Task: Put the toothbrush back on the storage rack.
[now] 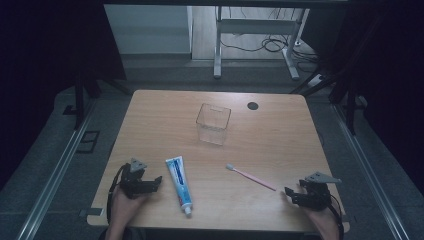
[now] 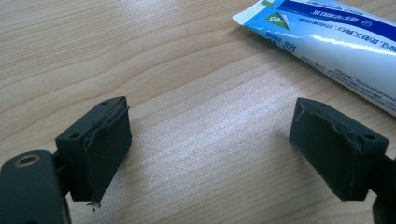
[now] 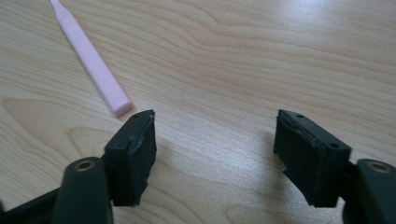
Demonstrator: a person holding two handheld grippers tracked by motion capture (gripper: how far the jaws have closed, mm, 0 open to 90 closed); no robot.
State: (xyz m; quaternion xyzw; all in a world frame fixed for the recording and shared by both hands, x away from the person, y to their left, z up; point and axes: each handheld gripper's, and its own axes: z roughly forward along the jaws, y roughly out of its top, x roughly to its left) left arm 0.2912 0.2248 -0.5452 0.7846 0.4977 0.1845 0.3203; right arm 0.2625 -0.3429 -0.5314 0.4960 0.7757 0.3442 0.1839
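One tube (image 1: 179,184) flat on the desk (image 1: 280,130), just right of the left gripper (image 1: 159,180). One toothbrush (image 1: 250,177) angled toward the right gripper (image 1: 286,192), handle end just beside its left jaw. One clear box (image 1: 213,123) upright farther back, well apart. Nothing between grippers and targets. Both grippers spread wide, holding nothing, low over bare wood.
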